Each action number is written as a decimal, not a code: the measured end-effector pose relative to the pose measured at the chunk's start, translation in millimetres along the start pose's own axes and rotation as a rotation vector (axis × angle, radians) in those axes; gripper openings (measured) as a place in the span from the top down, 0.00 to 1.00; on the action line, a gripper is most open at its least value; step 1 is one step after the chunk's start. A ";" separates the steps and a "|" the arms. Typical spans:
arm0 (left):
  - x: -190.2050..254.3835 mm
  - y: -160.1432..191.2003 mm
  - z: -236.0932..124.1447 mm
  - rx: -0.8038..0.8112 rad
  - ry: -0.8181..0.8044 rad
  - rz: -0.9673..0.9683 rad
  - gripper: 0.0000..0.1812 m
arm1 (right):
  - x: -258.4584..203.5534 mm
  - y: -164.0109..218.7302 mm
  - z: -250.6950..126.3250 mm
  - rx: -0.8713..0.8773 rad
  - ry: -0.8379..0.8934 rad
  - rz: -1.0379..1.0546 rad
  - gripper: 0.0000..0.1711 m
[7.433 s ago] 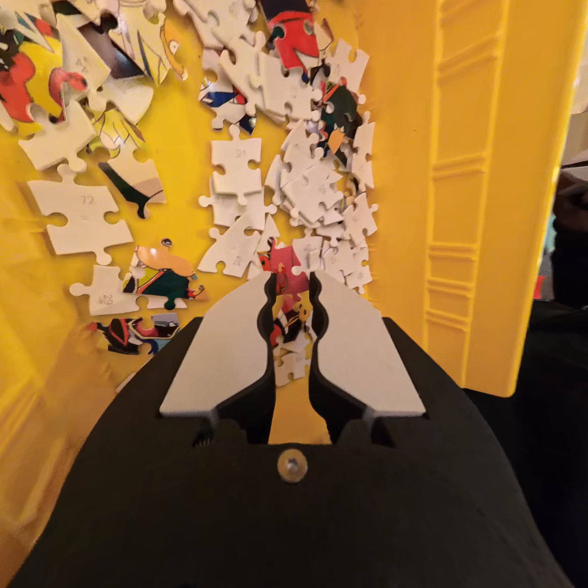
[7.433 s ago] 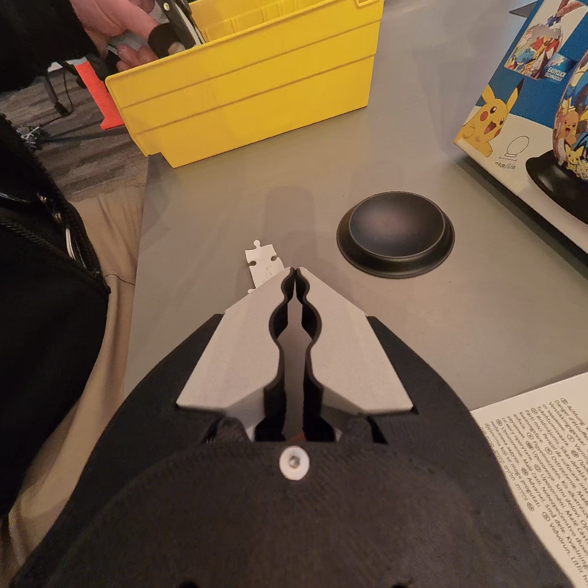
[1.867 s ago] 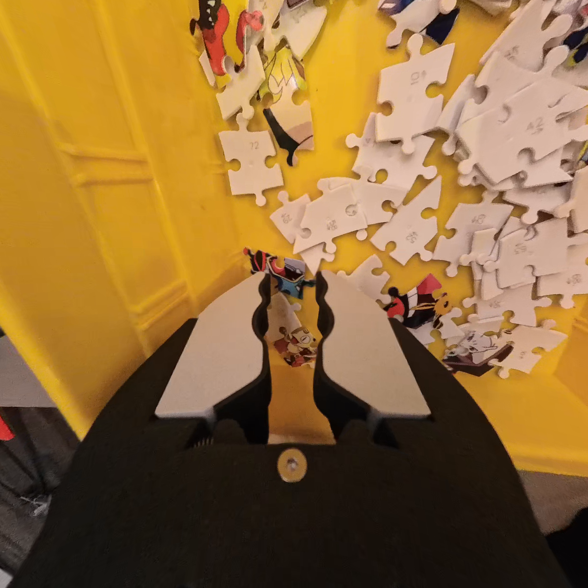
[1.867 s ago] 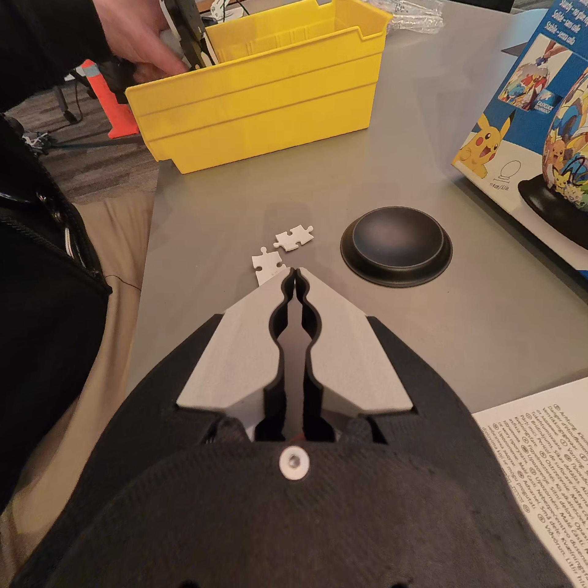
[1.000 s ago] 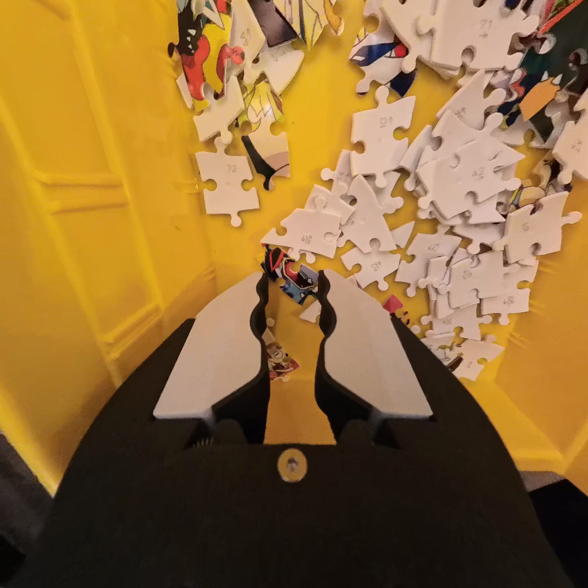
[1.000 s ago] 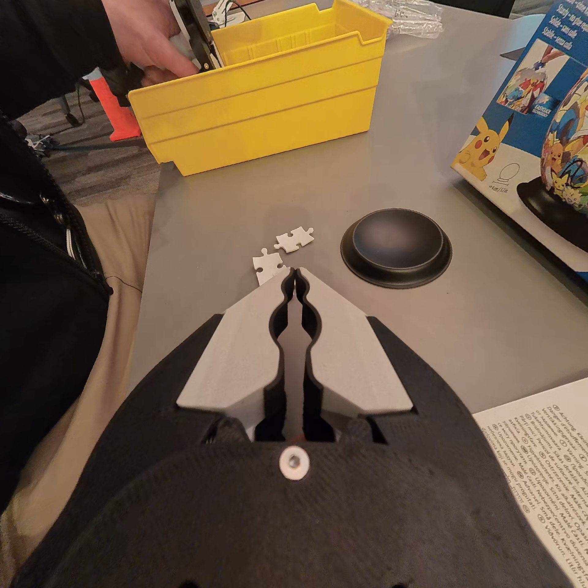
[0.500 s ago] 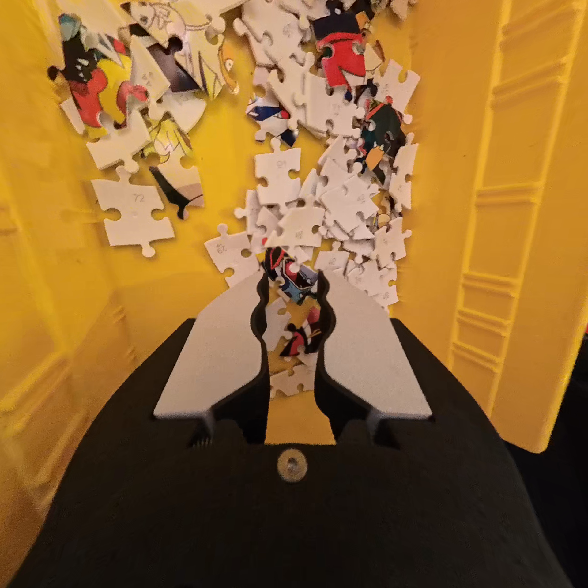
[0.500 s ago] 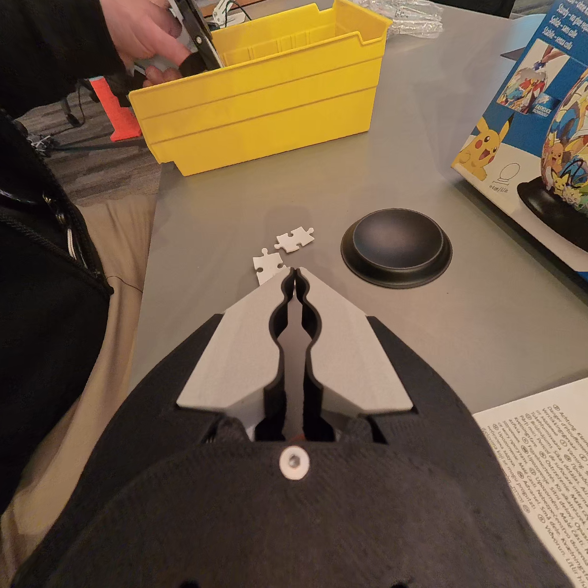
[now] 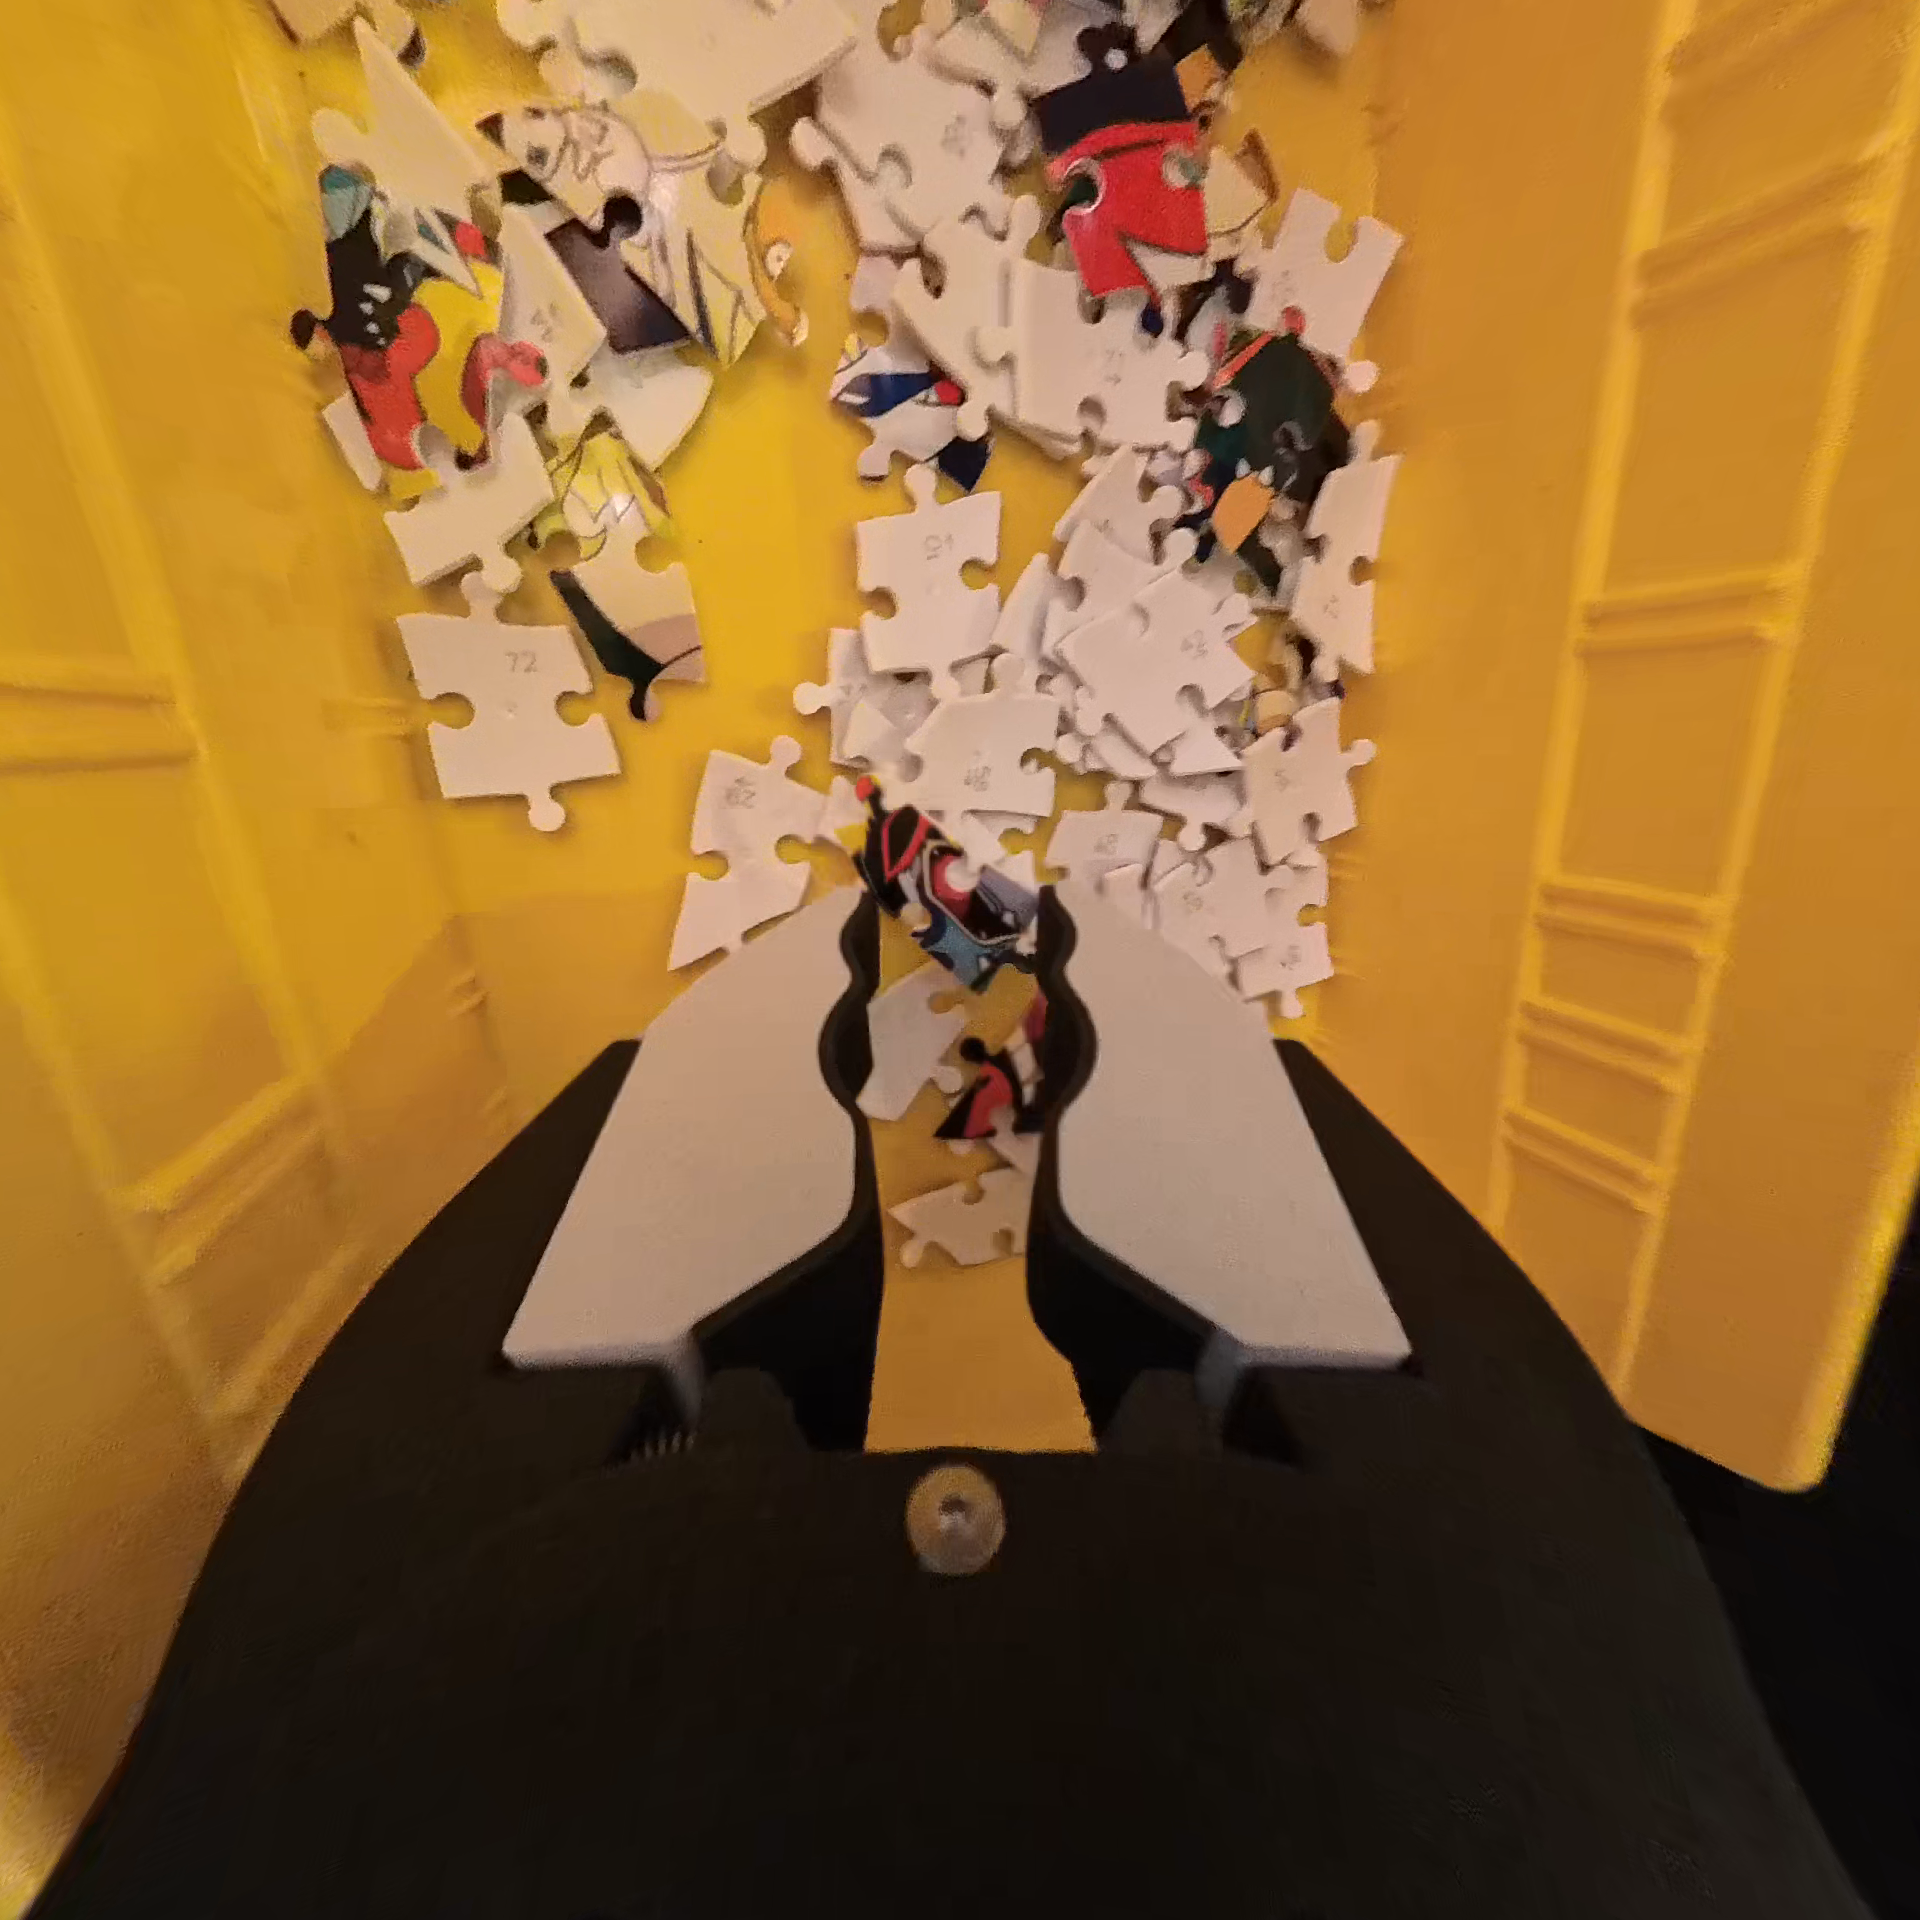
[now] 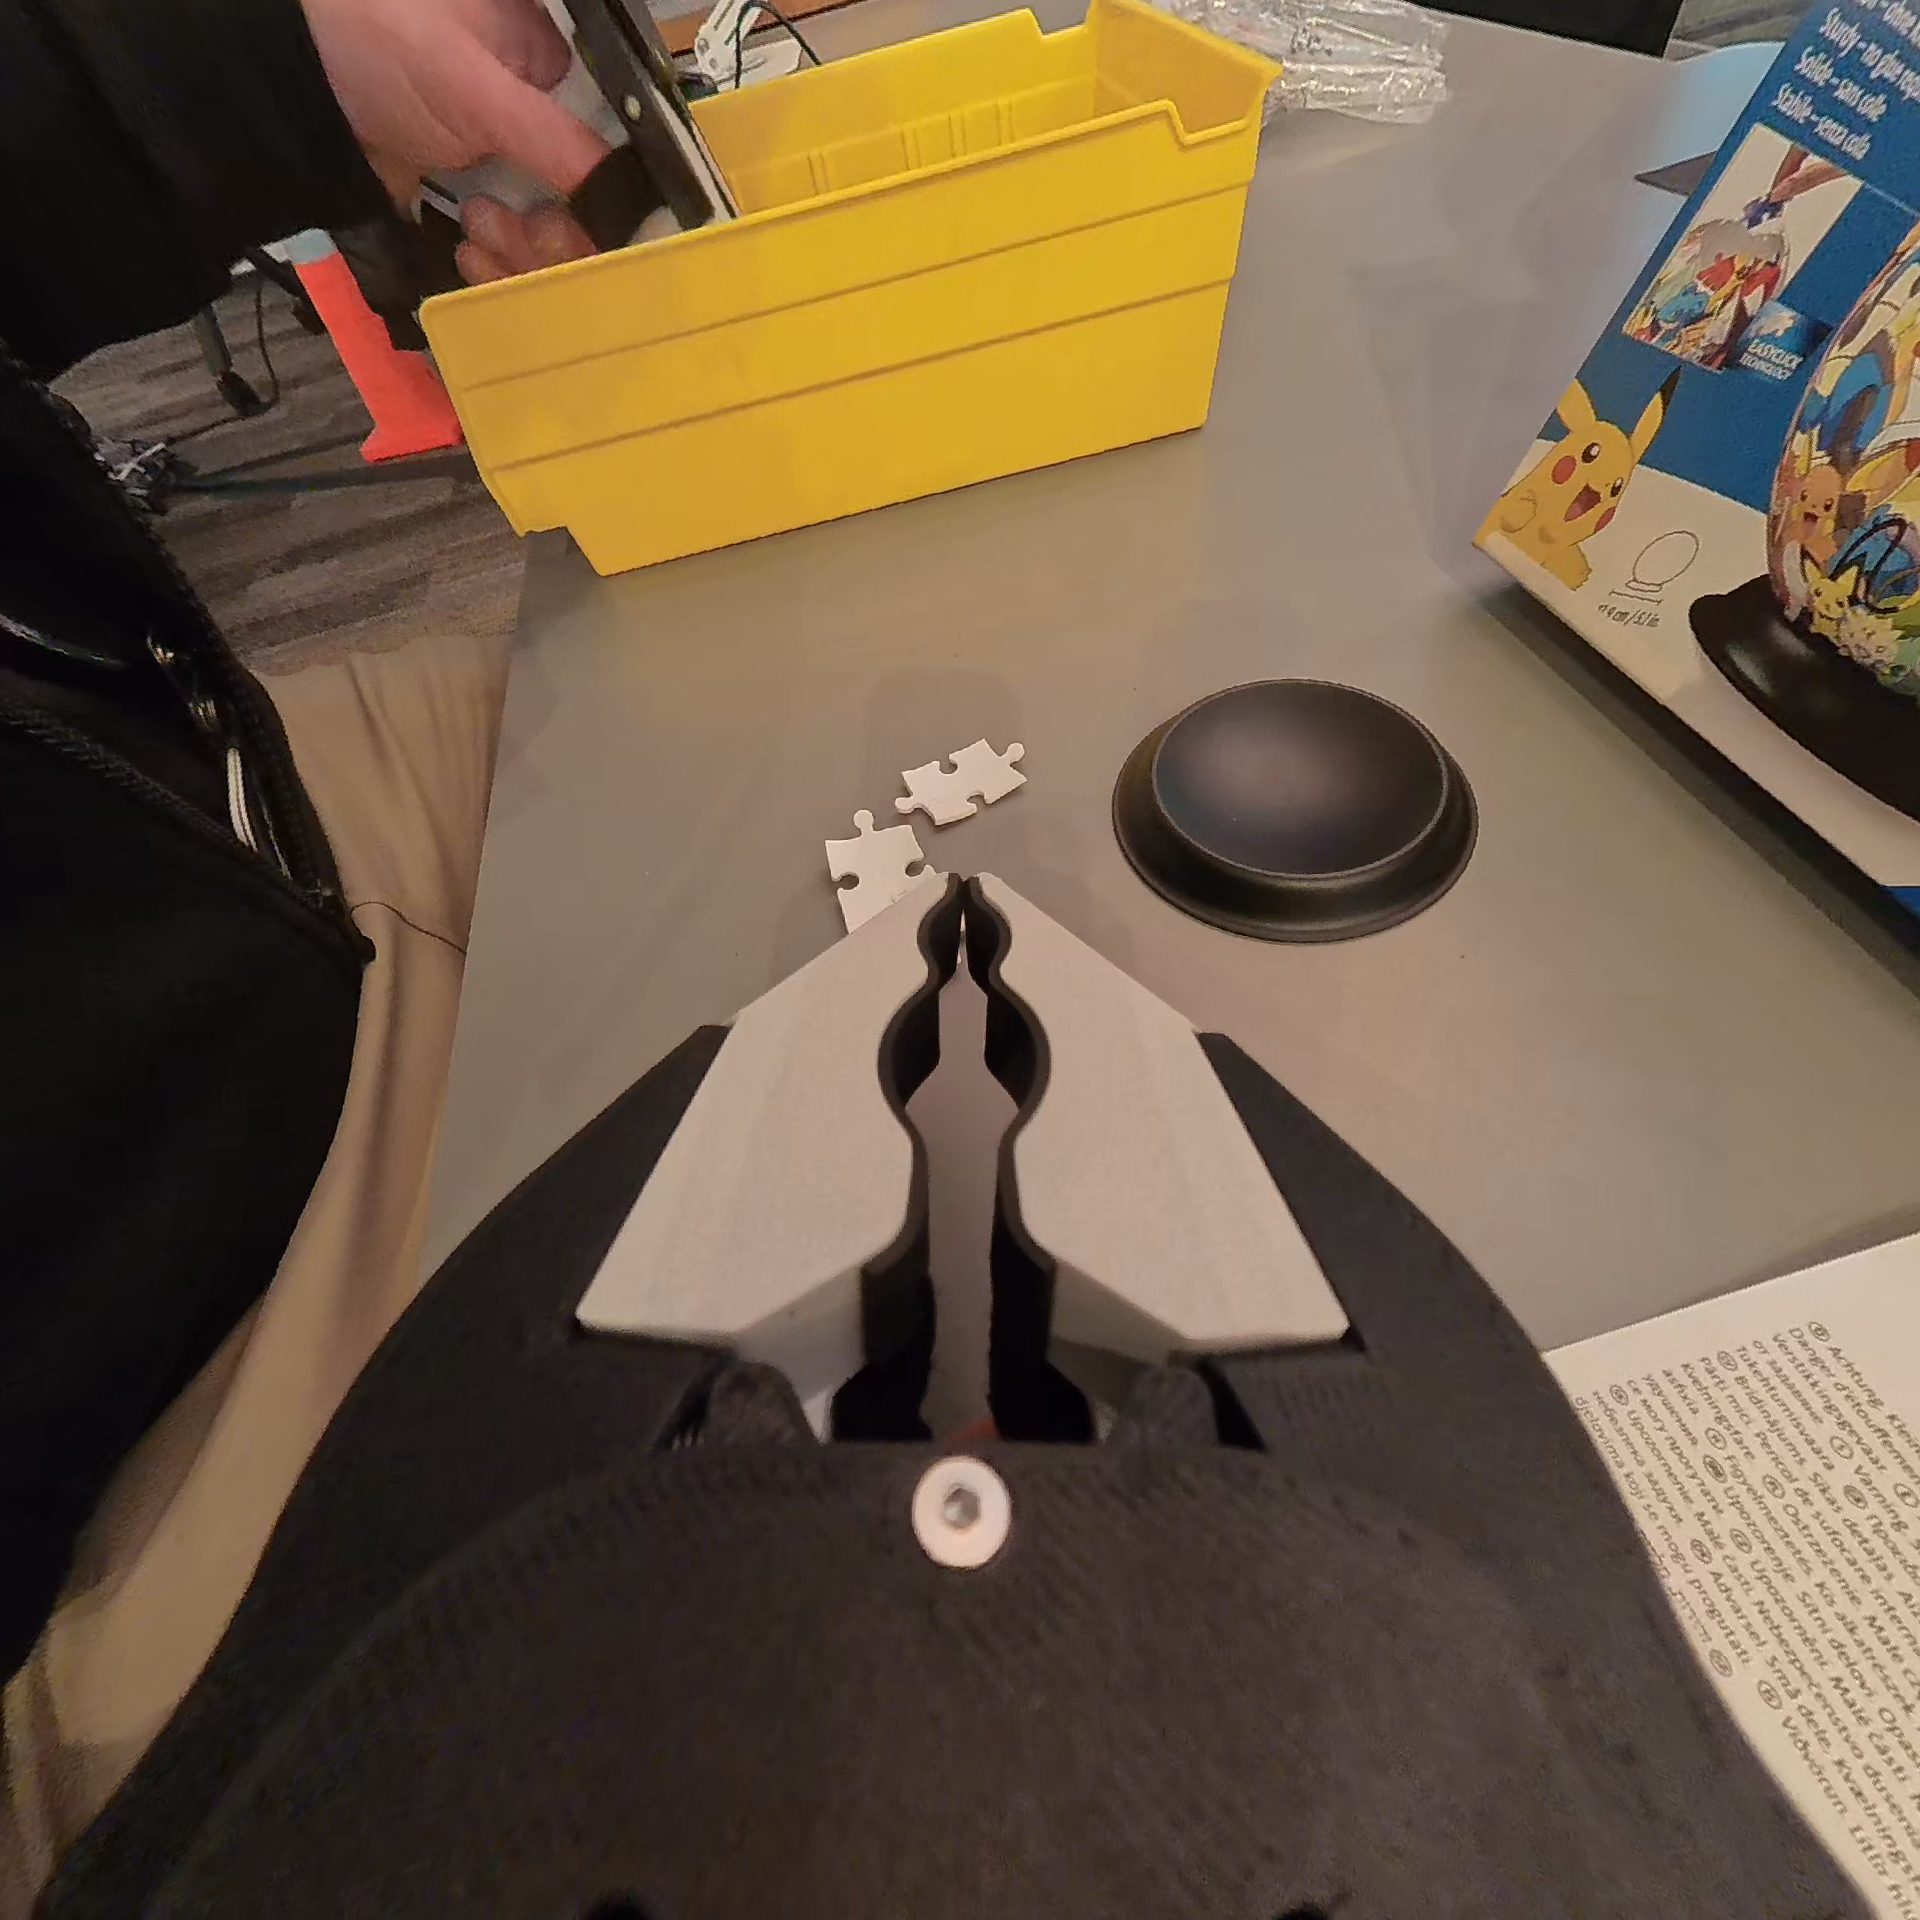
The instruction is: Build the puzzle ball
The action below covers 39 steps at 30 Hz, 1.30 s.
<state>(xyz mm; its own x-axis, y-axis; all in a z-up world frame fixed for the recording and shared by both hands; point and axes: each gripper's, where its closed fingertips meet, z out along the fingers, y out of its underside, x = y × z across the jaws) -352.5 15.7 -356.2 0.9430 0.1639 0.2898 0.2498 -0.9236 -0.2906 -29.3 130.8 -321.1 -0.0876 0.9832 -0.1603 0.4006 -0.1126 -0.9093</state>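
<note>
My left gripper (image 9: 951,914) is inside the yellow bin (image 9: 208,727), shut on a colourful red, black and blue puzzle piece (image 9: 935,883) held at its fingertips above the loose pile of puzzle pieces (image 9: 1143,665), most lying white side up. In the right wrist view my right gripper (image 10: 964,883) is shut and empty, hovering over the grey table (image 10: 1039,644). Just beyond its tips lie two white puzzle pieces (image 10: 961,781) (image 10: 878,868), and the nearer one is partly hidden by the left finger. The black round stand (image 10: 1294,810) sits to their right.
The yellow bin (image 10: 831,343) stands at the table's far left, with a hand holding the left gripper (image 10: 623,177) at its near end. The puzzle box (image 10: 1714,416) is at the right, a printed leaflet (image 10: 1766,1455) at the near right, and the person's lap (image 10: 312,935) at the left. The tips of one gripper are about 35 centimeters away from the tips of the other.
My left gripper has pulled up and back from the bin floor with the colourful piece in it, and the bin's right wall has come into view. The right gripper has not moved.
</note>
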 end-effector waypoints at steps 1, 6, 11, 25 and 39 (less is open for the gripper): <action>8.5 -3.9 -2.5 0.033 0.075 -0.013 0.84 | 0.0 -0.1 -0.1 0.000 0.000 0.000 1.00; 47.8 -30.7 -32.5 0.266 0.473 -0.044 0.84 | -0.1 -0.6 -0.5 0.005 -0.001 0.000 1.00; 67.0 -43.4 -66.9 0.422 0.753 -0.060 0.84 | 0.0 -0.6 -0.5 0.004 0.000 -0.001 1.00; 78.0 -41.6 -104.0 0.558 1.040 -0.031 0.85 | -0.2 -0.6 -0.6 0.004 0.000 -0.001 1.00; -38.2 2.0 -14.9 -0.160 -0.275 0.309 0.84 | -0.1 0.7 0.6 -0.006 0.002 -0.003 1.00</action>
<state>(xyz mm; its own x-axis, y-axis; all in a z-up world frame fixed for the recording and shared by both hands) -391.3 2.5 -354.3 0.9969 -0.0625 -0.0488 -0.0701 -0.9822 -0.1742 -29.6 130.5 -322.0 -0.0874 0.9838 -0.1566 0.4057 -0.1084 -0.9076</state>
